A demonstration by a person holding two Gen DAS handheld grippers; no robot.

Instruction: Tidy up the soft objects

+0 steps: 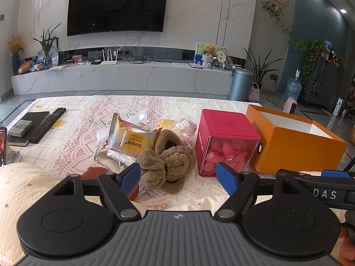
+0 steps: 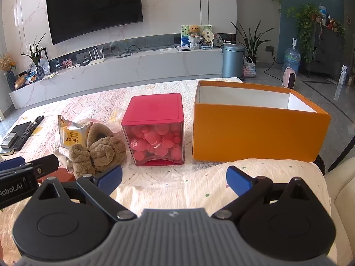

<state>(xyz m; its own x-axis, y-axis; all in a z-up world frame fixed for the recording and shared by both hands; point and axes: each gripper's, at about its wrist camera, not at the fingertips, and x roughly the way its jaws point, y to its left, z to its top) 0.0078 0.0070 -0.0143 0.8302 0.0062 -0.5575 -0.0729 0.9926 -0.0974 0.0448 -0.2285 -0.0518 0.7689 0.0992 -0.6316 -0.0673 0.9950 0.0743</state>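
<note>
Remote (image 1: 47, 124) fills left view; orange box (image 2: 257, 133) dominates right.

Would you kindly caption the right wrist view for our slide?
Open right gripper faces brown plush toy, red box and open orange box.

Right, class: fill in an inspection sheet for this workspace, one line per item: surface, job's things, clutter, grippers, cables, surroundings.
Surface: lace tablecloth over a table.
Job's things: brown plush bundle; open orange box, interior looks empty.
Clutter: snack packet, red container of pink pieces, TV remote.
Grippers: left gripper open, just short of the plush; right gripper open, holding nothing.
Cables: black leads on the TV shelf.
Surroundings: wall TV, bin, houseplants.
</note>
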